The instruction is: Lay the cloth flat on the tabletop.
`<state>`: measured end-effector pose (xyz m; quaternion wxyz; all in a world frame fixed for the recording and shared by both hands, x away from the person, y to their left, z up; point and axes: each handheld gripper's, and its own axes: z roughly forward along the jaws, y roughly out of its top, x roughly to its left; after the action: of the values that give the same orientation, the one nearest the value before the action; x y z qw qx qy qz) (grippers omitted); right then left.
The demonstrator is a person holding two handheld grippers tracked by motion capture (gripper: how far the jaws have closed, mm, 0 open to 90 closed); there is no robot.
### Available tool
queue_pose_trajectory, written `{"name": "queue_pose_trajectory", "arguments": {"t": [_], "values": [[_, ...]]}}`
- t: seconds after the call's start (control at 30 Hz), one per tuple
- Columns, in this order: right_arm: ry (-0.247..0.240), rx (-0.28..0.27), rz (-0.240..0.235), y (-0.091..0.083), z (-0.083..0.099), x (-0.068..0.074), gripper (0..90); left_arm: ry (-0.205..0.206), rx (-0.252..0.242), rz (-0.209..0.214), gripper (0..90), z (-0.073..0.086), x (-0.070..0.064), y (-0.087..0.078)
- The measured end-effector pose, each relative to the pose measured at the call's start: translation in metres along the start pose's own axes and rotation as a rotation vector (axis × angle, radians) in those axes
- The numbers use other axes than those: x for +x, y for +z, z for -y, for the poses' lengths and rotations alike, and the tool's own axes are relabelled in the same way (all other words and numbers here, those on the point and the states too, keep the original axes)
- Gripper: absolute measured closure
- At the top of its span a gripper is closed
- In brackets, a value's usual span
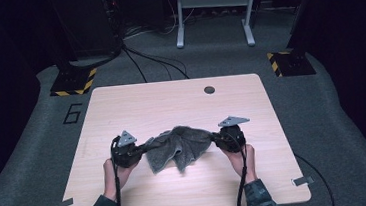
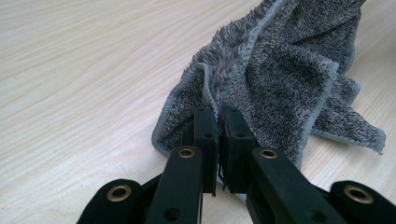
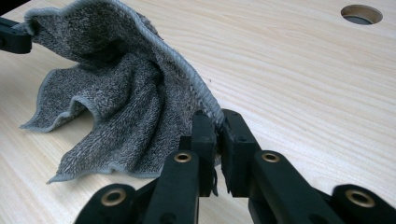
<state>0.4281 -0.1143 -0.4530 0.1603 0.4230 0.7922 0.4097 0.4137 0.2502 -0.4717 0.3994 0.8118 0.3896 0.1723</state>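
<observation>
The left tongs (image 1: 144, 148) and right tongs (image 1: 214, 139) are each clamped on an end of the grey towel (image 1: 177, 147), near the front-middle of the worktop (image 1: 121, 103). The towel's long axis runs left to right between them, its top hem taut, the rest sagging onto the wood towards the person. Neither hand is nearer; spreading it would likely call for pulling outwards evenly. Farther off, a round hole (image 1: 209, 89) sits near the worktop's back edge.

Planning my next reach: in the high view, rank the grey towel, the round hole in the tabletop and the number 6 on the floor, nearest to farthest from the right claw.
1. Grey towel: held in the right claw, just to its left.
2. Round hole: on the table, straight beyond the claw.
3. Number 6: on the floor, off the table's far left corner.
</observation>
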Motion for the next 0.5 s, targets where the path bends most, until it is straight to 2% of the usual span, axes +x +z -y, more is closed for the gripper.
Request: {"name": "queue_pose_trajectory", "arguments": {"t": [0.2, 0.23, 0.27, 0.3, 0.33, 0.37, 0.4, 0.43, 0.47, 0.5], "values": [[-0.015, 0.022, 0.009, -0.003, -0.001, 0.001, 87.3, -0.012, 0.003, 0.02, 87.3, -0.002, 0.011, 0.004], [-0.029, 0.027, 0.024, 0.003, -0.012, -0.005, 87.7, -0.013, 0.003, 0.018, 87.5, -0.008, 0.017, 0.009], [-0.029, 0.027, 0.024, 0.003, -0.012, -0.005, 87.7, -0.01, 0.001, 0.008, 87.5, -0.014, 0.022, 0.012], [-0.034, 0.034, 0.039, 0.007, -0.019, -0.007, 87.8, 0.011, 0.015, -0.017, 87.5, -0.028, 0.032, 0.016], [-0.082, 0.037, 0.096, 0.017, -0.049, -0.016, 87.9, 0.013, 0.001, -0.056, 87.5, -0.055, 0.048, 0.018], [-0.082, 0.037, 0.096, 0.017, -0.049, -0.016, 87.9, 0.013, 0.001, -0.056, 87.5, -0.055, 0.048, 0.018], [-0.096, 0.034, 0.124, 0.019, -0.069, -0.02, 87.9, 0.01, -0.023, -0.086, 87.5, -0.077, 0.059, 0.014], [-0.128, -0.016, 0.157, 0.009, -0.116, -0.026, 87.9, 0.008, -0.088, -0.11, 87.5, -0.107, 0.067, -0.001], [-0.141, -0.038, 0.17, 0.002, -0.13, -0.025, 87.8, 0.027, -0.125, -0.131, 87.5, -0.121, 0.068, -0.012], [-0.141, -0.038, 0.17, 0.002, -0.13, -0.025, 87.8, 0.027, -0.125, -0.131, 87.5, -0.121, 0.068, -0.012]]}}
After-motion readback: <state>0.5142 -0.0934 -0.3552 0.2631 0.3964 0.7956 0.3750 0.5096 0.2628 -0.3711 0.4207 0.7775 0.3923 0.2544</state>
